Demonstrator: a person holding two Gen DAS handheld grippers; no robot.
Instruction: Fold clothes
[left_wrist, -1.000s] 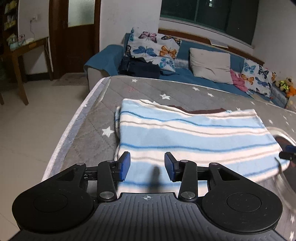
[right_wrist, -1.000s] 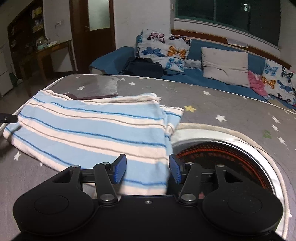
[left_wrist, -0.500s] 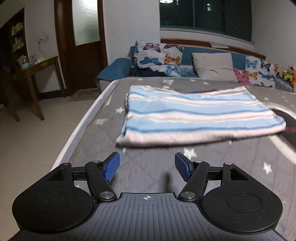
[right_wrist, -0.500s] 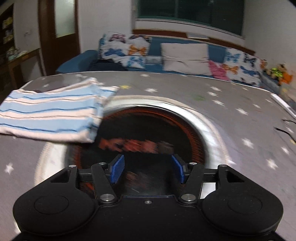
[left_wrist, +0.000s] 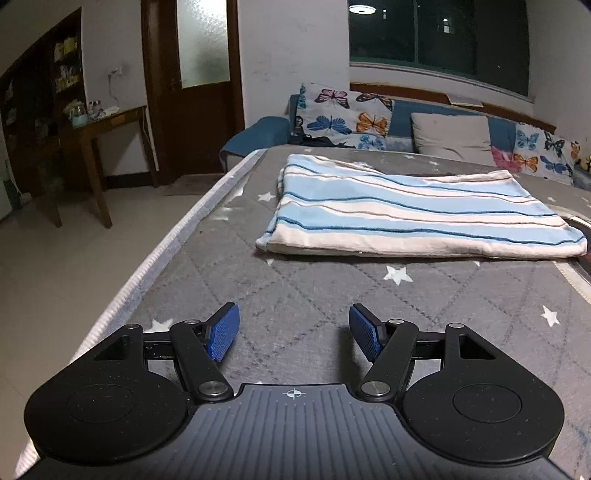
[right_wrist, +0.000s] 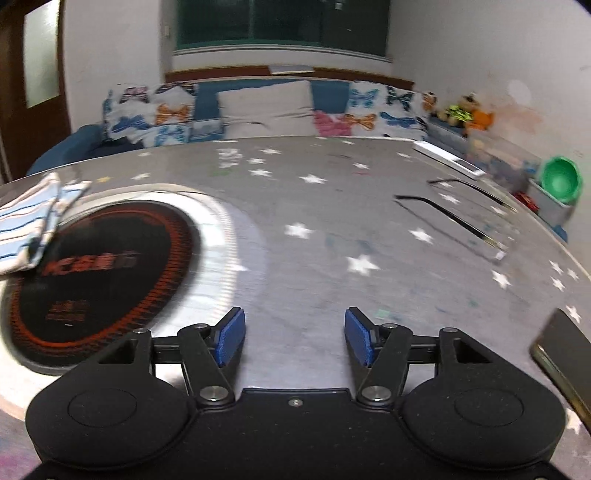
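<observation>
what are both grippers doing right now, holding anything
left gripper: open, holding nothing, short of the folded striped garment.
right gripper: open, holding nothing, over the grey star cover.

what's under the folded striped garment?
The striped garment lies on the grey star-print cover; its right end overlaps the rim of the round black-and-red disc. A dark strip shows past its far edge; anything beneath is hidden.

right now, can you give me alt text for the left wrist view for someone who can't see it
A folded blue-and-white striped garment lies flat on a grey star-print quilted surface, ahead of the open, empty left claw. Behind are a blue sofa with butterfly cushions, a wooden door and a dark window.
</observation>
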